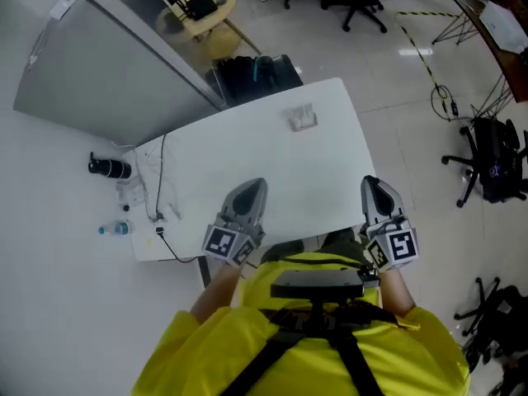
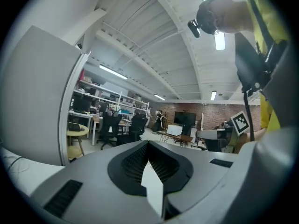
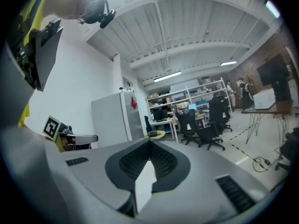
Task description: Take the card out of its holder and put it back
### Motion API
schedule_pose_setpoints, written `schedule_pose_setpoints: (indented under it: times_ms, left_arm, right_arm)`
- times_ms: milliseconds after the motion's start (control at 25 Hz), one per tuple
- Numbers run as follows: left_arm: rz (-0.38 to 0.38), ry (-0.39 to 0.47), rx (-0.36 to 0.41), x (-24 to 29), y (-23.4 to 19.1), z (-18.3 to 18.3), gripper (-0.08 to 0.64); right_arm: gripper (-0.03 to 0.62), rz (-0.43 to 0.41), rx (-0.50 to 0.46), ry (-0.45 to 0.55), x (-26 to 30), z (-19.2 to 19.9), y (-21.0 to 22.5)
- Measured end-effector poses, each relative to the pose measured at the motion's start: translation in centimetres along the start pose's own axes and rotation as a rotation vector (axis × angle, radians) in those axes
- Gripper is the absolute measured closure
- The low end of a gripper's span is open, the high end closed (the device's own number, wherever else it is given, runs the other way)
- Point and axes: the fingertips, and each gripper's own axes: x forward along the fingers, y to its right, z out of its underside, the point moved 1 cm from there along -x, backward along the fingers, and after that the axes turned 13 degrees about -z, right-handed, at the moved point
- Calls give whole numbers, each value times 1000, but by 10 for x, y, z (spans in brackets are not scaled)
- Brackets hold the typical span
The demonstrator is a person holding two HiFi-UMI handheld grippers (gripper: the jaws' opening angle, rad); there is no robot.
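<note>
Card holder near far edge of table; left claw, right claw closed, empty.

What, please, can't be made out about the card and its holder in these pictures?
Card holder, head view: too small to tell whether anything is inside it.
Left gripper view and right gripper view: both are aimed upward and outward, so the holder falls outside the frame.

Bright ceiling strip lights; gripper views bulge, dark-cornered

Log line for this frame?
left gripper shut, empty | right gripper shut, empty | card holder on table, apart from both
</note>
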Motion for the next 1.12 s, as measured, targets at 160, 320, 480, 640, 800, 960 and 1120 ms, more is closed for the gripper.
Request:
schedule_pose_setpoints:
  times_ms: [160, 320, 480, 640, 800, 960, 1120]
  left_arm:
    - [-139, -13, 7, 15, 6, 7, 560]
    - [-204, 36, -15, 57, -1, 11, 560]
    - [-144, -58, 25, 89, -17, 32, 364]
    - [-70, -133, 144, 125, -42, 52, 204]
    - [37, -197, 218, 172, -66, 70, 190]
    - [122, -262, 240, 220, -89, 113, 196]
    - [213, -315, 296, 264, -107, 160, 264]
  right_arm:
    - [586, -177, -17, -57, 35, -2, 27]
    - [532, -281, -38, -99, 75, 5, 55]
    - [552, -324, 18, -100, 84, 17, 53]
    - [552, -348, 36, -145, 89, 32, 47]
    - [552, -337, 23, -190, 104, 48, 47]
    - [552, -279, 26, -251, 127, 84, 60]
    - [552, -287, 35, -296, 145, 124, 68]
